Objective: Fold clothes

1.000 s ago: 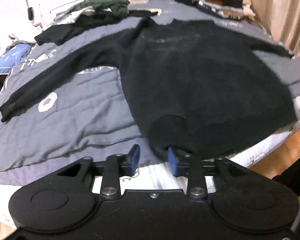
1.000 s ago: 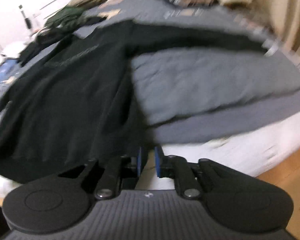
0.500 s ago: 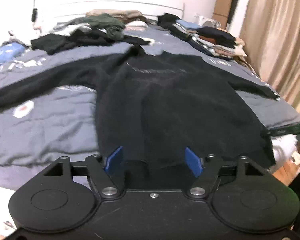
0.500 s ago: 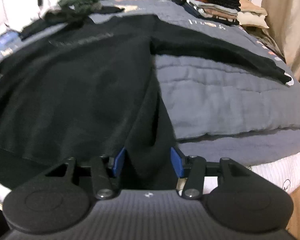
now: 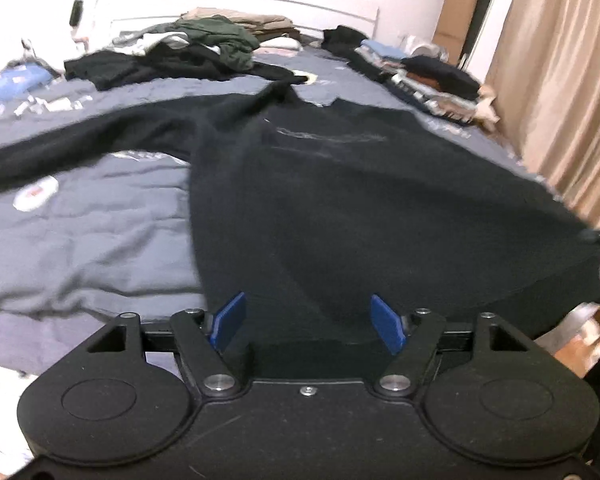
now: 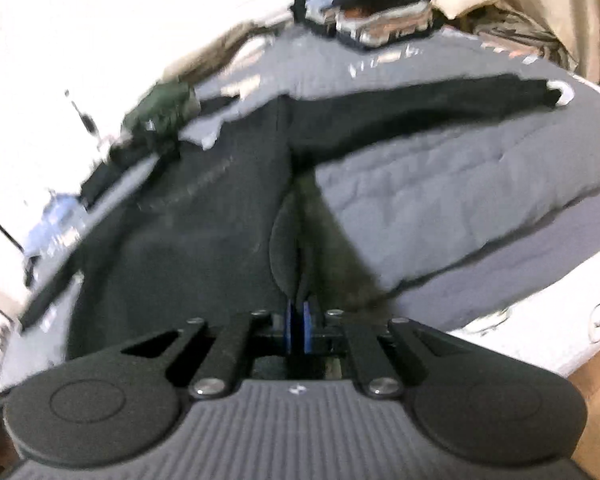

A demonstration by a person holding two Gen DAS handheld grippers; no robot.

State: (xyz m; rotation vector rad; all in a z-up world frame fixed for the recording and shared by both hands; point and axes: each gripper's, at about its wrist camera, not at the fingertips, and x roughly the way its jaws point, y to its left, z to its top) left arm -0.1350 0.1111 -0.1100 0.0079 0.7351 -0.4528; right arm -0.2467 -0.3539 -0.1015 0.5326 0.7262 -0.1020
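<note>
A black long-sleeved sweater point(image 5: 360, 200) lies spread flat on the grey quilt point(image 5: 80, 240), sleeves out to both sides. My left gripper point(image 5: 308, 322) is open wide at the near hem, and the dark fabric lies between its blue pads point(image 5: 228, 320) without being pinched. My right gripper point(image 6: 297, 326) is shut on the sweater's point(image 6: 204, 220) near hem at its right side. A ridge of fabric runs up from the closed pads. The right sleeve point(image 6: 440, 108) stretches away across the quilt point(image 6: 460, 184). This view is blurred.
Loose clothes point(image 5: 204, 44) are heaped at the head of the bed. A folded stack point(image 5: 432, 80) sits at the far right by the beige curtain point(image 5: 560, 100). The white mattress edge point(image 6: 540, 320) and wooden floor point(image 6: 596, 412) lie to the right.
The left gripper went from partly open to wide open and stays so over the hem. The right gripper opened around the hem half a second ago and has now shut on it.
</note>
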